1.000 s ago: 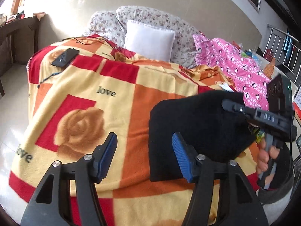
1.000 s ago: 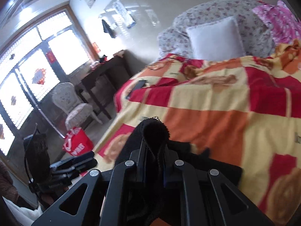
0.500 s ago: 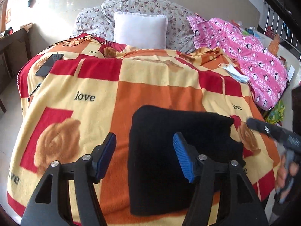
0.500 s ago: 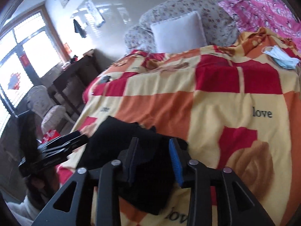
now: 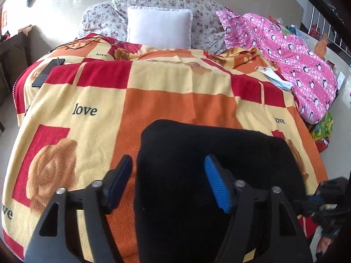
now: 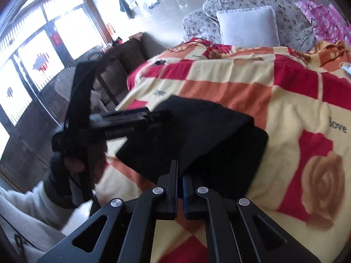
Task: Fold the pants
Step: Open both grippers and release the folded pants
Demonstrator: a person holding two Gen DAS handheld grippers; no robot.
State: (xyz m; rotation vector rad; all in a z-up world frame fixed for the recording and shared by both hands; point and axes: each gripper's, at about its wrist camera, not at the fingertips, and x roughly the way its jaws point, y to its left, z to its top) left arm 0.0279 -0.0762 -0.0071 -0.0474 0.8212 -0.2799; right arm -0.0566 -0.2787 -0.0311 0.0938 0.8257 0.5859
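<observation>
Pants [image 5: 208, 175] folded, patchwork blanket [image 5: 175, 100], bed

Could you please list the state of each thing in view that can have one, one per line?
Black pants: folded into a flat rectangle, lying on the blanket, held by neither tool.
Left tool: open, empty, poised over the pants' left edge.
Right tool: shut, empty, at the pants' near edge.
Blanket: spread over the bed.
Face mask: lying loose on the blanket.
White pillow: upright against the floral cushions.
</observation>
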